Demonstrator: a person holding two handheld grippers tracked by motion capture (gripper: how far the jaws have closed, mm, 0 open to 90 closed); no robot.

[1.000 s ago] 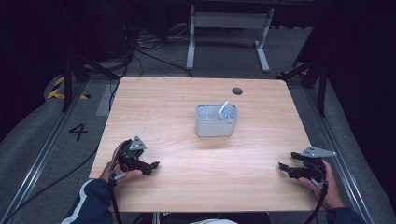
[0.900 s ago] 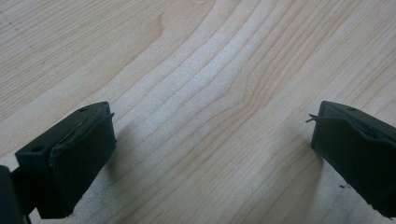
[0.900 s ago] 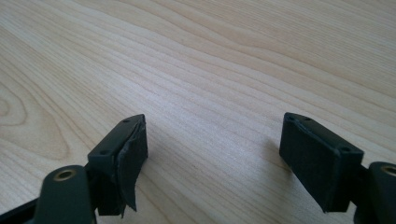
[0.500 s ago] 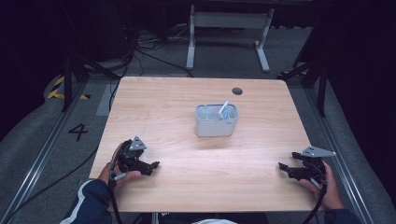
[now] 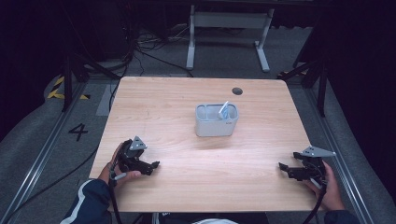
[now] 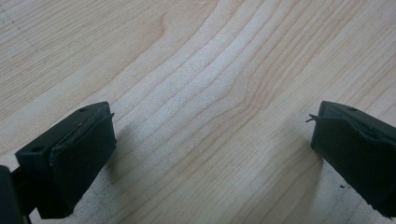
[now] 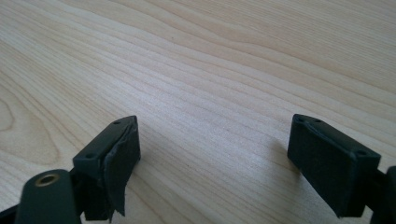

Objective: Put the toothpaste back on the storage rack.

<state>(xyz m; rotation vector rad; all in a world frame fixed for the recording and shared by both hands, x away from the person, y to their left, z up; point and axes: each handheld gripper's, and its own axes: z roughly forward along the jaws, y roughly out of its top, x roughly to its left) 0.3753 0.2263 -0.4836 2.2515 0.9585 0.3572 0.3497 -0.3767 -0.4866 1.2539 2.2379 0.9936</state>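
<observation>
High view, my left gripper (image 5: pixel 152 165) and right gripper (image 5: pixel 283 168) rest at the near corners of the table (image 5: pixel 163 116), grey holder (image 5: pixel 216 120) mid-table, well apart from both, left gripper view, jaws wide over bare wood, right gripper view, jaws just been opening, wide, nothing between.

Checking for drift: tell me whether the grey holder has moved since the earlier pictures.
No. The grey holder sits at the same spot below and left of the table's dark hole.
</observation>
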